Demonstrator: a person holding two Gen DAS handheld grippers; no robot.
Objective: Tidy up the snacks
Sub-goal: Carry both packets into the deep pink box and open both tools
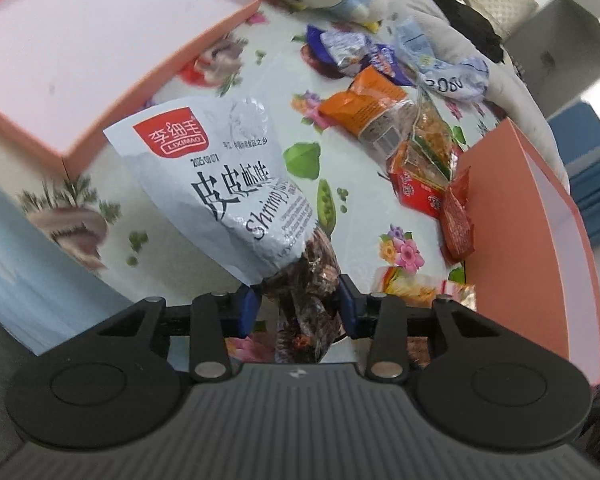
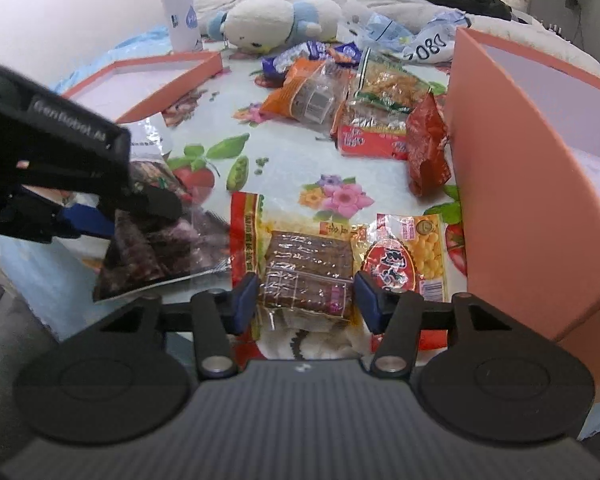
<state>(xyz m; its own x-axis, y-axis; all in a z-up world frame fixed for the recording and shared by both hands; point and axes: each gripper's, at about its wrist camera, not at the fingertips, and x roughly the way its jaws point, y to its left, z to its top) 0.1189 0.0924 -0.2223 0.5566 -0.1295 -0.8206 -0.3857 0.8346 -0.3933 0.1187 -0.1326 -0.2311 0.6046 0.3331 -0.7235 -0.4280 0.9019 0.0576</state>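
My left gripper (image 1: pixel 298 304) is shut on the dark clear end of a white shrimp snack bag (image 1: pixel 228 184), which is lifted and tilted up and left over the floral cloth. The same bag shows in the right wrist view (image 2: pixel 160 252), under the left gripper's black body (image 2: pixel 60 160). My right gripper (image 2: pixel 306 300) is open, its blue pads either side of a clear pack of brown tofu strips (image 2: pixel 308 272) lying on the cloth. A red-and-yellow bean snack pack (image 2: pixel 404 256) lies just to the right of it.
An empty shallow pink box lid (image 1: pixel 80 60) lies at the far left. A tall orange-pink box (image 2: pixel 520 200) stands at the right. A pile of several snack packs (image 2: pixel 360 108) lies mid-table. A plush toy (image 2: pixel 276 24) and a white bottle (image 2: pixel 178 4) stand behind.
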